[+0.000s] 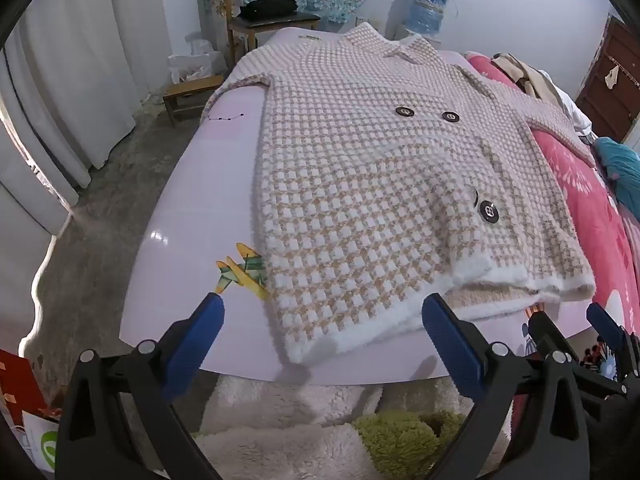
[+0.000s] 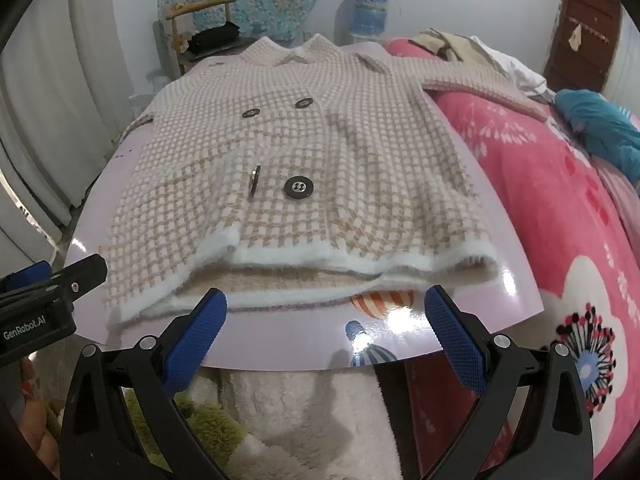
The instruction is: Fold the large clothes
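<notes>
The checked coat [image 1: 380, 184] lay flat on a glossy lilac board [image 1: 200, 208] on the bed, filling the middle of both views, its long axis running from the collar at upper centre down to the white-edged hem [image 2: 304, 264] at lower centre. The hem sat just above both sets of jaws. The right gripper [image 2: 324, 320] faced its middle and looked nearer; the left gripper [image 1: 320, 332] faced its lower-left corner. Both jaws stood wide and empty.
</notes>
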Demonstrator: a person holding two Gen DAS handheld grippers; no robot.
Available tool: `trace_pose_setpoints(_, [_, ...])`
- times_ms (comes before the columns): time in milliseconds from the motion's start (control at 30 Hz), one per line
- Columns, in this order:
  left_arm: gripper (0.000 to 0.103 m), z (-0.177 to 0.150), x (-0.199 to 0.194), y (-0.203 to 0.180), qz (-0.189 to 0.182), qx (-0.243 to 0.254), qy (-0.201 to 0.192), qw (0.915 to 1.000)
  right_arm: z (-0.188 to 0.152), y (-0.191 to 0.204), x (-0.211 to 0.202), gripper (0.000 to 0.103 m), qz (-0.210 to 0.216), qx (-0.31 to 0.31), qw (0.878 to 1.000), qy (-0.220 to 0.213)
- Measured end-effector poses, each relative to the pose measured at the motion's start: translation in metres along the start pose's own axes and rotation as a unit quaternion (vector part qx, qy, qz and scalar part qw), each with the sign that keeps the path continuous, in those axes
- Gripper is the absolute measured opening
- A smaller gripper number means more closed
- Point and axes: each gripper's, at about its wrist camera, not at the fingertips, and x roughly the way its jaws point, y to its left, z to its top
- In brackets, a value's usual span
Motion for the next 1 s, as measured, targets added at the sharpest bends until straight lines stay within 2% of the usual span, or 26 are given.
trace_pose_setpoints(1000, [0.097, 0.0001, 0.0029, -0.0004, -0.004, -0.003, 0.002, 1.0, 0.0031, 0.0002, -0.0025, 0.095, -0.012, -0.006, 1.0, -0.006])
